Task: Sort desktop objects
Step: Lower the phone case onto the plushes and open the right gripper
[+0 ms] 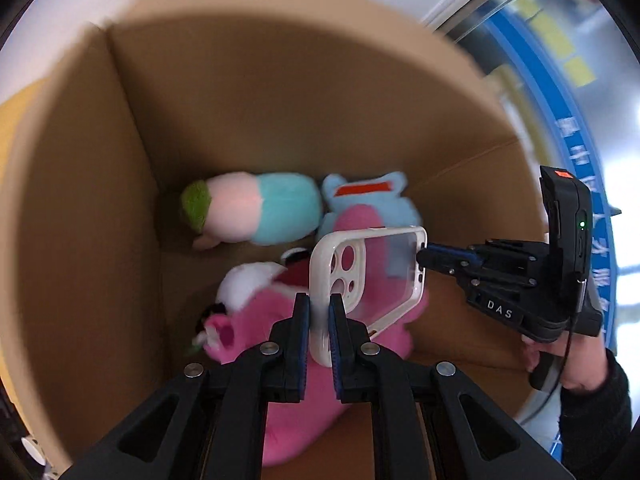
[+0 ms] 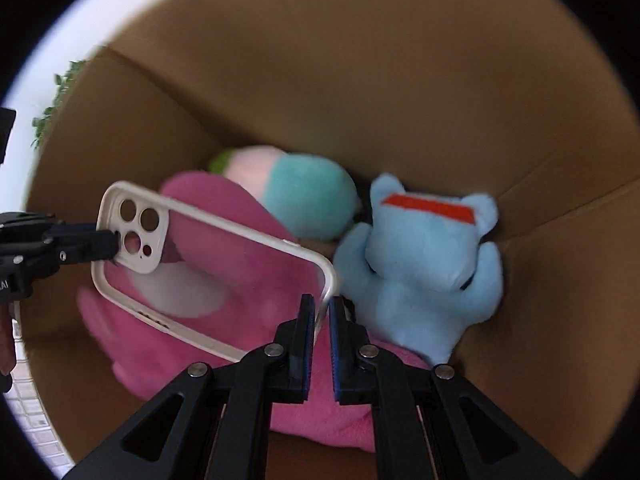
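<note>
A clear phone case with a white rim (image 1: 372, 276) hangs inside an open cardboard box (image 1: 80, 220), above the plush toys. My left gripper (image 1: 319, 312) is shut on the case's camera end. My right gripper (image 2: 320, 312) is shut on the opposite end; it shows in the left wrist view (image 1: 424, 258) at the case's right edge. In the right wrist view the phone case (image 2: 208, 264) runs from my right gripper's fingers to my left gripper (image 2: 114, 246) at the left. Both hold it over the pink plush (image 2: 240, 220).
In the box lie a pink plush (image 1: 280, 320), a light blue plush with a red mouth (image 2: 424, 264) and a pink and teal plush with a green end (image 1: 248, 210). Box walls (image 2: 360, 80) enclose all sides. A blue banner (image 1: 576, 140) lies outside.
</note>
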The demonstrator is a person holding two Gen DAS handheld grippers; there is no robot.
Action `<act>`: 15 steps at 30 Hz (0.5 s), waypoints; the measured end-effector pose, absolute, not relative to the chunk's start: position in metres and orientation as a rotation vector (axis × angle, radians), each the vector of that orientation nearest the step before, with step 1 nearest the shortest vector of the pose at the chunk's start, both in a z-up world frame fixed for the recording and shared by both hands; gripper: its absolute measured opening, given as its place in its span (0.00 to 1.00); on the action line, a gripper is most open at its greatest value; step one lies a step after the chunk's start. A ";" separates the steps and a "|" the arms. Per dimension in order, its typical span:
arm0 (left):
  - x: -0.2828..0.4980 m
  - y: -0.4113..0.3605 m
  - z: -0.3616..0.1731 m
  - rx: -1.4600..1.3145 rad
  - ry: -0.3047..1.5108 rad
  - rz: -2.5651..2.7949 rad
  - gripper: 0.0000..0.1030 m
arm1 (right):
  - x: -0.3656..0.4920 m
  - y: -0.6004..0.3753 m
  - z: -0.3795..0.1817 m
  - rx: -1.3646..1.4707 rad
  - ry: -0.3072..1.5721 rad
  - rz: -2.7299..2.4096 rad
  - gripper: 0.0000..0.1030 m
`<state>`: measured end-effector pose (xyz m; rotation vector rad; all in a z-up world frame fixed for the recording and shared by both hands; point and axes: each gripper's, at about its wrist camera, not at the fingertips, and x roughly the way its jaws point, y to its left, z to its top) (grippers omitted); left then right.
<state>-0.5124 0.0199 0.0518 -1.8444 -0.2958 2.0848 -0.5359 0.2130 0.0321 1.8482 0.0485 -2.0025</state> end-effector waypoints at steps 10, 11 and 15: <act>-0.562 0.029 -0.018 -1.989 -0.207 2.034 0.19 | -0.560 0.193 -0.034 1.959 0.043 -1.832 0.08; -0.563 0.031 -0.022 -1.997 -0.197 2.032 0.23 | -0.560 0.193 -0.036 1.958 0.050 -1.831 0.09; -0.568 0.038 -0.040 -2.031 -0.157 2.023 0.35 | -0.561 0.196 -0.044 1.961 0.046 -1.846 0.10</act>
